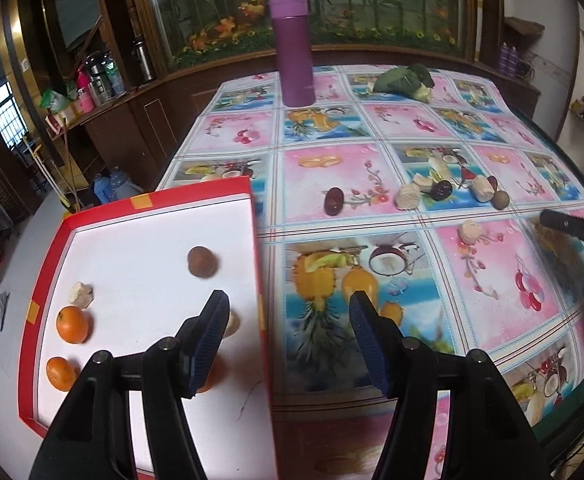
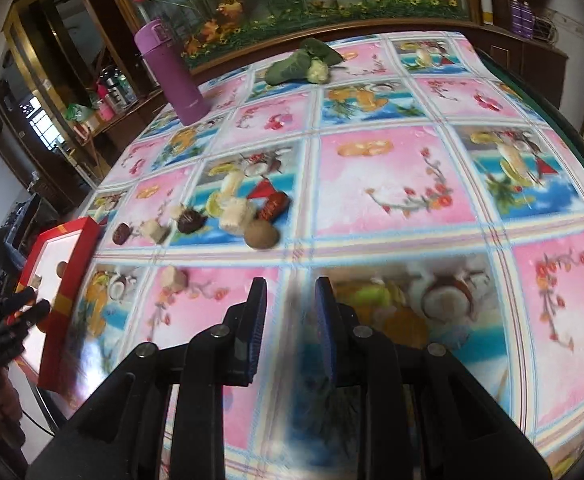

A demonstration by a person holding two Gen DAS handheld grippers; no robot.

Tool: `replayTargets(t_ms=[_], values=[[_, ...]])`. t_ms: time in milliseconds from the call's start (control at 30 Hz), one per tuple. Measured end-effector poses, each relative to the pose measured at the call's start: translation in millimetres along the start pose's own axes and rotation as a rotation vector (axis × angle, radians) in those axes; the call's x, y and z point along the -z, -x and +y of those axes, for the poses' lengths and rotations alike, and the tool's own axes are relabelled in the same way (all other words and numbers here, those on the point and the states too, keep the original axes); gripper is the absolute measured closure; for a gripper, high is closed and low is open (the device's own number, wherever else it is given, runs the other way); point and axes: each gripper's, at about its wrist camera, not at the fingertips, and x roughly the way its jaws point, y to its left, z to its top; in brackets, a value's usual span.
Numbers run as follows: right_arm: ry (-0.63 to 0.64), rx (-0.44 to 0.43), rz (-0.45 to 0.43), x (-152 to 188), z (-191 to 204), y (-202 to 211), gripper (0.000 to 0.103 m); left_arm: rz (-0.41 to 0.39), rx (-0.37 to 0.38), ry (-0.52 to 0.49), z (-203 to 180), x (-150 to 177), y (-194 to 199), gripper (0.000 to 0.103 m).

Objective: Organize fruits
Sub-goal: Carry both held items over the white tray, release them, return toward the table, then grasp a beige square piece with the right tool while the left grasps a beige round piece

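At the worktop's (image 1: 372, 168) left edge my released left claw (image 1: 287, 312) hovers over the red-rimmed white tray (image 1: 139, 240) holding round glossy oranges (image 1: 72, 325); my right claw (image 2: 289, 284) gapes empty.

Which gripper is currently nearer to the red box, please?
Left. The left gripper hangs right over the red box, one finger above its white floor. The right gripper is off to the box's right, over the tablecloth.

Glossy printed plastic tablecloth (image 1: 372, 184), matt red cardboard tray (image 1: 147, 200) with white lining, smooth purple flask (image 1: 292, 48), dark polished wood cabinets (image 1: 123, 120)
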Motion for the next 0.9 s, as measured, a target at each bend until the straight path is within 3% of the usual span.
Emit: replayTargets(t_ms=[200, 367, 600, 700, 900], values=[[0.064, -0.102, 0.052, -13, 37, -26, 0.076, 0.008, -0.003, -0.011, -8, -13, -6, 0.041], [0.091, -0.059, 0.095, -17, 52, -53, 0.076, 0.033, 0.017, -0.035, -20, -23, -24, 0.041], [0.074, 0.039, 0.071, -30, 45, -65, 0.076, 0.059, 0.076, -0.072, -43, -35, -41, 0.041], [0.081, 0.038, 0.058, -36, 46, -69, 0.064, 0.075, 0.098, -0.075, -51, -34, -46, 0.041], [0.109, 0.052, 0.035, -43, 50, -78, 0.063, 0.093, 0.135, -0.073, -63, -34, -49, 0.041]])
